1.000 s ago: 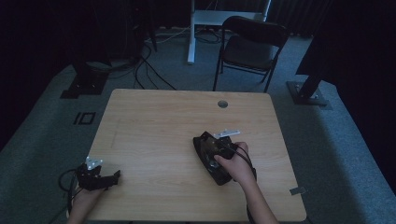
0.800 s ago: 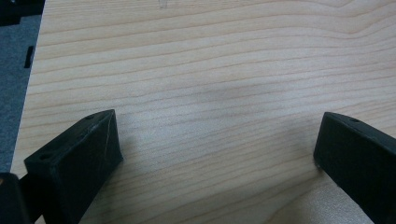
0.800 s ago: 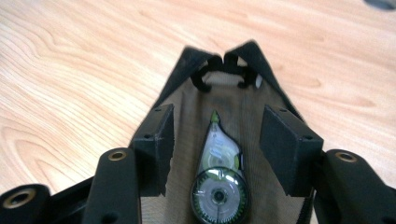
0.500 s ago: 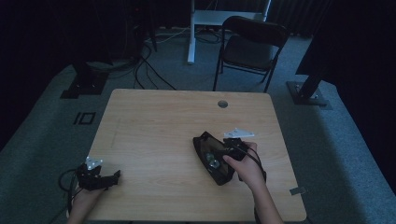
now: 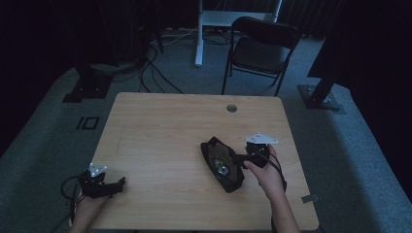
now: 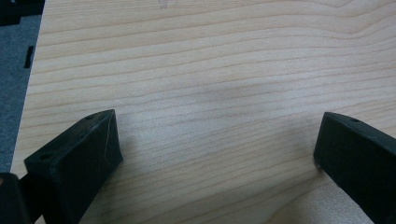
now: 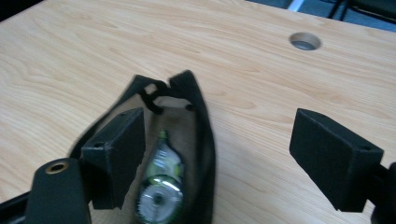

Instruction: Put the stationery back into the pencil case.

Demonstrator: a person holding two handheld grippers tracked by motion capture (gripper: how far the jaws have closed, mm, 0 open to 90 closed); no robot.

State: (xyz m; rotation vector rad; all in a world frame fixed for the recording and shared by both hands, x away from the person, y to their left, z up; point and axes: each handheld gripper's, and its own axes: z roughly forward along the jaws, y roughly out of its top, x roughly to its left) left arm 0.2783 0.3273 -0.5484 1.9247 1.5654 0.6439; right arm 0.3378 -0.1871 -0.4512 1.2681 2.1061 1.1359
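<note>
Right gripper (image 5: pixel 241 159): jaws have just been opening and now stand wide apart with nothing clamped, drawn off toward the right edge of the light wooden table (image 5: pixel 160 126) since a second ago; I judge the release done. Left gripper (image 5: pixel 116 183), jaws apart and empty, rests at the near-left corner. The black fabric pouch (image 7: pixel 198 140) lies flat, mouth open, right of the table's centre, with a small green-labelled bottle (image 7: pixel 160 186) lying inside.

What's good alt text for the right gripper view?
The right gripper stands open above a wooden table, its jaws having just been opening, with nothing pressed between them. Below the left jaw lies an open black pouch with a green bottle-like item inside. A round hole sits in the tabletop farther off.
</note>
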